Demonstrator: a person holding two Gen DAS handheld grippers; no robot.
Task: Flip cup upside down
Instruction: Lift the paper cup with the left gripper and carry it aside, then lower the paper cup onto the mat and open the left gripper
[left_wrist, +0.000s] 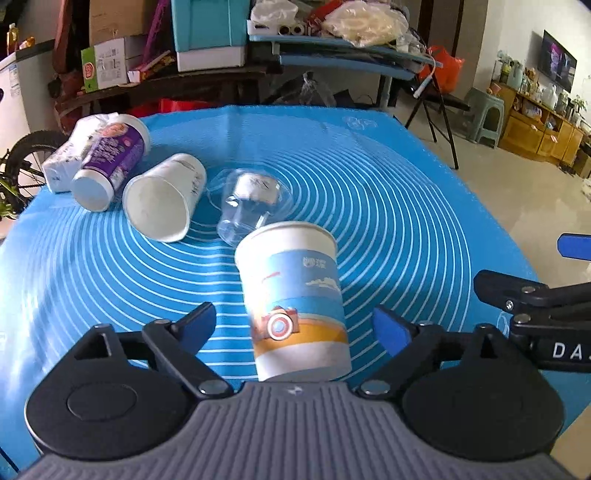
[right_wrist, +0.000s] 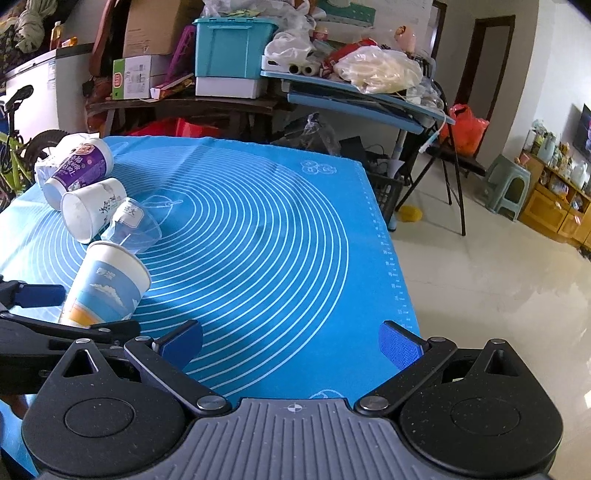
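A paper cup (left_wrist: 295, 299) with a blue, orange and camera print stands on the blue mat (left_wrist: 388, 206). It sits between the fingers of my left gripper (left_wrist: 295, 328), which is open, with a gap on each side. The cup also shows in the right wrist view (right_wrist: 107, 284), at the left. My right gripper (right_wrist: 291, 345) is open and empty over the mat's near right part. Its black arm (left_wrist: 535, 306) shows at the right edge of the left wrist view.
At the far left of the mat lie a purple cup (left_wrist: 110, 162), a white paper cup (left_wrist: 162, 195), a clear plastic cup (left_wrist: 247, 201) and a tissue pack (left_wrist: 62, 158). Cluttered tables stand behind the mat. The mat's right edge (right_wrist: 391, 258) drops to the floor.
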